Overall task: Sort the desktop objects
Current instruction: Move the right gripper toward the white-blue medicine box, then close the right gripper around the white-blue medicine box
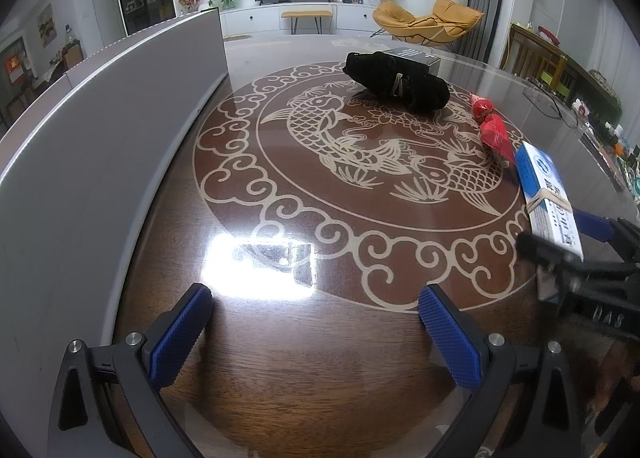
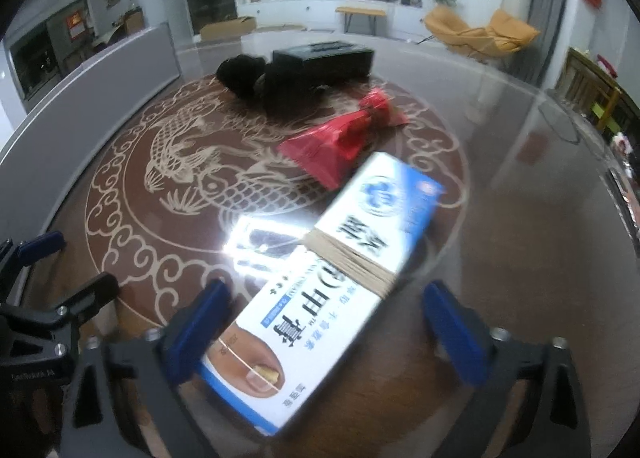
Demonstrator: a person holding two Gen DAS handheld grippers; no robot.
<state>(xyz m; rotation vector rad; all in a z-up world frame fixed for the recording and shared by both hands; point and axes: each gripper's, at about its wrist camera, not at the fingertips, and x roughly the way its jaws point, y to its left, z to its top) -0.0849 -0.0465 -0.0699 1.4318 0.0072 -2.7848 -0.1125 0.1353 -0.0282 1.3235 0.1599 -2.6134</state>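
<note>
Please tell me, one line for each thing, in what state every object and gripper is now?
Left gripper: open, empty, over the table.
Right gripper: open around the white box, not closed on it.
White box: lying flat, bound with rubber bands.
Red packet: lying flat, tied in the middle.
Black bundle: lying on the table, tied with a band.
Black box: closed, lying behind the bundle.

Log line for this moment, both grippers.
left gripper: open, empty | right gripper: open around blue-white box, not clamped | red packet, black bundle: on table
</note>
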